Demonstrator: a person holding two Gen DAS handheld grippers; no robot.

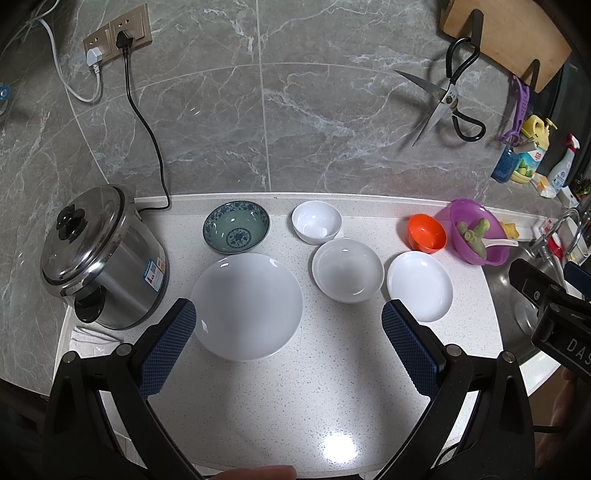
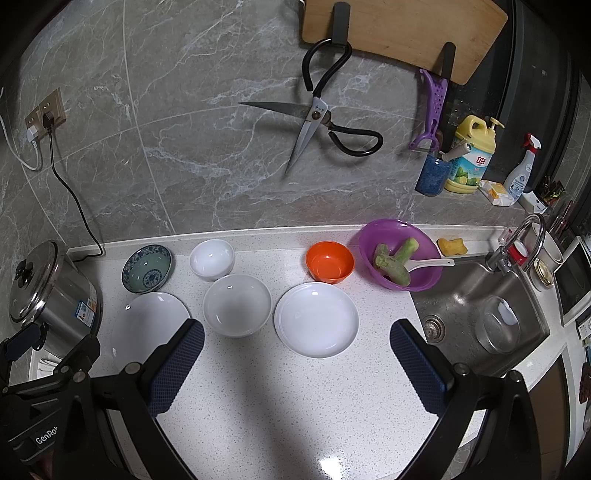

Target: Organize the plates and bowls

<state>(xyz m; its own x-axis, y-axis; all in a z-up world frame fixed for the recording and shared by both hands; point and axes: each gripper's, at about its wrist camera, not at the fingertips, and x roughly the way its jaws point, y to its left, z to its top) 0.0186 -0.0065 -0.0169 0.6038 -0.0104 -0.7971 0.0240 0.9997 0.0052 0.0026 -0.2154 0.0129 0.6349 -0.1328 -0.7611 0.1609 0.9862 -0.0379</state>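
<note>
Both the left claw (image 1: 288,325) and right claw (image 2: 295,343) gape wide and empty; the large white plate (image 1: 246,306) looks glossy, slippery and breakable, best pinched at its rim.

Place: a home kitchen.
Worktop: a pale speckled counter (image 2: 295,406) across the lower frame, backed by grey marbled wall tiles (image 2: 203,147).
Sink: a steel basin (image 2: 480,332) with a tap (image 2: 524,236) at right.
Cooking gear: a steel rice cooker (image 1: 103,266) at left, plugged into a wall socket (image 1: 122,33).
Wall rack: scissors (image 2: 321,110) and a cutting board (image 2: 402,29) hang at top.
Cleaning: a dish soap bottle (image 2: 471,155) at upper right.
</note>
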